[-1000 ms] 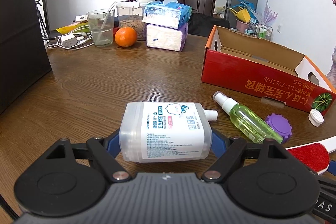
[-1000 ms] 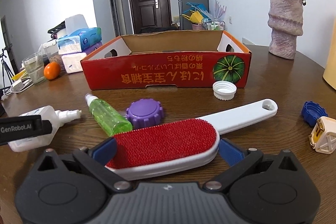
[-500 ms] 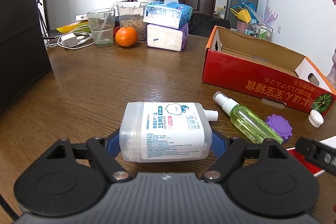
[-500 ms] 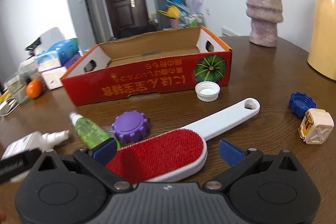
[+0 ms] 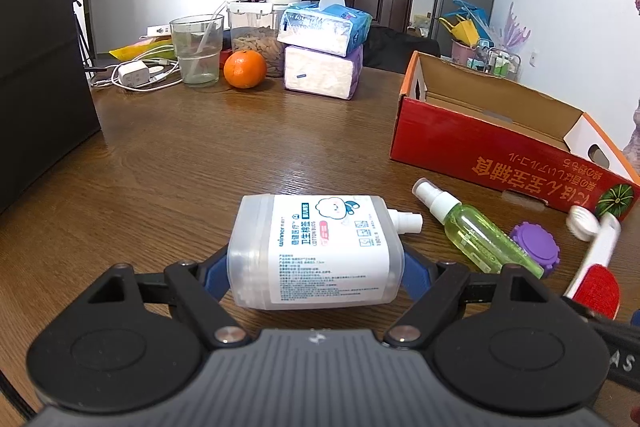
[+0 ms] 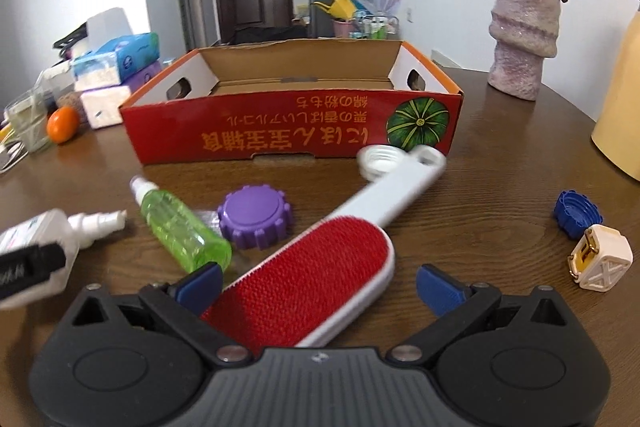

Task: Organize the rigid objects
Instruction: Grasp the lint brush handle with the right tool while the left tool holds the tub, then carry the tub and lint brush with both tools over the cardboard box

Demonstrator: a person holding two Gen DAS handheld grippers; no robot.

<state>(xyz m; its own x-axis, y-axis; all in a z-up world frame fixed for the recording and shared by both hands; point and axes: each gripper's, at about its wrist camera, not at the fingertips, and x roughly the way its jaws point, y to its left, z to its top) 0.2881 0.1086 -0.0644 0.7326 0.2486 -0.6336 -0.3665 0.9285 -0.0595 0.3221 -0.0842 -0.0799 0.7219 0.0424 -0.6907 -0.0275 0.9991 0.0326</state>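
The left gripper (image 5: 316, 267) stayed clamped on the cotton-bud box (image 5: 316, 251), low centre of frame. The right gripper (image 6: 318, 285) stood wide; the lint brush (image 6: 320, 275) between its jaws had swung diagonal, probably nudged (pads apparently clear), handle toward the red carton (image 6: 292, 131).

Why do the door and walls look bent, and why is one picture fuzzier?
Left wrist view: sharp, fisheye bends the room's edges, window glare upper left. Right wrist view: motion blur smears the white-handled red lint brush and white bottle cap.
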